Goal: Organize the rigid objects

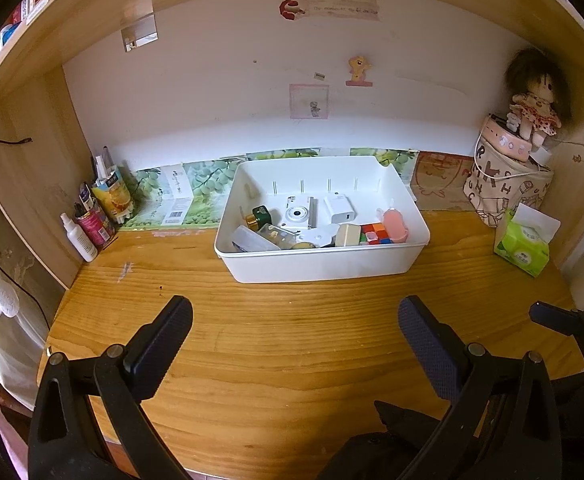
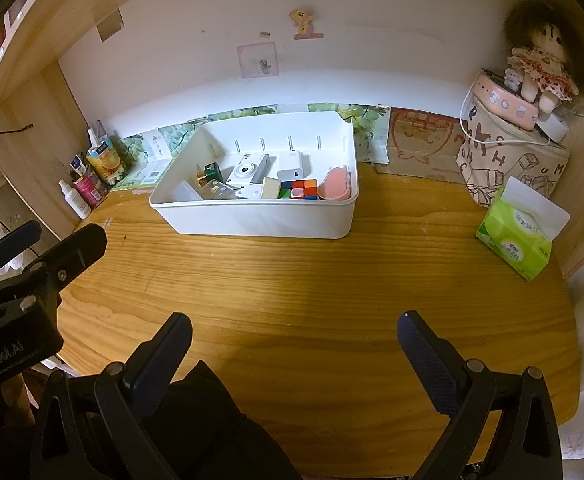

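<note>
Grippers apart and empty over the bare front of the wooden desk (image 1: 292, 352): left gripper (image 1: 296, 332) with fingers spread wide, nothing between them; right gripper (image 2: 294, 344) likewise spread wide and holding nothing. Well ahead of both, toward the back wall, a white bin (image 1: 320, 268) resting on the desk and holding the rigid objects: white camera (image 1: 298, 214) near the middle, white charger block (image 1: 340, 208) just beside it to the right, dark green bottle with gold cap (image 1: 259, 216) to its left, clear plastic case (image 1: 251, 240) at the front left corner, cream block (image 1: 348, 235) touching a colourful puzzle cube (image 1: 376, 234), pink cup (image 1: 395, 224) at the right end. Outside the bin, at the left wall, a white spray bottle (image 1: 77, 238) among other upright containers; at the right, a green tissue pack (image 1: 526, 242) in front of a printed fabric bag (image 1: 504, 184), with a doll (image 1: 534, 100) seated on a pink box atop it.
</note>
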Demonstrator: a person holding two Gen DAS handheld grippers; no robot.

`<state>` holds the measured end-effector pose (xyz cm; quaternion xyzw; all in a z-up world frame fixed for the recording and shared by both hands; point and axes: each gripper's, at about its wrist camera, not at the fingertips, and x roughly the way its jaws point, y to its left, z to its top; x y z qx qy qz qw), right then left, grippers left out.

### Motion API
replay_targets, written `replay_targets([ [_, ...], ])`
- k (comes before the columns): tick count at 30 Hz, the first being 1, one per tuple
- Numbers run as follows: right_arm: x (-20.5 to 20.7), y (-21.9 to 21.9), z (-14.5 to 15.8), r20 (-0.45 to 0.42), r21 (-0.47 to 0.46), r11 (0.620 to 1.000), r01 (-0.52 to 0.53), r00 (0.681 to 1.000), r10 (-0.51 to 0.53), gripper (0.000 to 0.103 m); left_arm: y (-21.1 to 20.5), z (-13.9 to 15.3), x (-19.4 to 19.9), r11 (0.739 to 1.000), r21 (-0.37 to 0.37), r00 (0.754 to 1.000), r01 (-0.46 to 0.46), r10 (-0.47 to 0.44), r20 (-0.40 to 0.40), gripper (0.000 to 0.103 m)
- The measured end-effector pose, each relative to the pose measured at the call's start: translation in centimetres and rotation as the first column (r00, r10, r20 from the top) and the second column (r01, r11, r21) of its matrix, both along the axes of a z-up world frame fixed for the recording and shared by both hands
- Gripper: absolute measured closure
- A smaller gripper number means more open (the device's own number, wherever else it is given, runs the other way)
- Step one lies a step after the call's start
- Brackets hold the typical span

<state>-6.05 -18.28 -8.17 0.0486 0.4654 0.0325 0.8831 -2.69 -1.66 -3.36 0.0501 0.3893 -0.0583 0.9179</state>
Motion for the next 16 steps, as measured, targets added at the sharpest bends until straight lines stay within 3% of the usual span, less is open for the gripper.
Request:
replay_targets([
  [16,0.08,0.14,-0.1,-0.003,-0.002,1.0,-0.001,1.0,0.001,0.0,0.07,-0.02,0.02,1.0,-0.002,1.0,-0.001,0.001,-0.001,0.001],
])
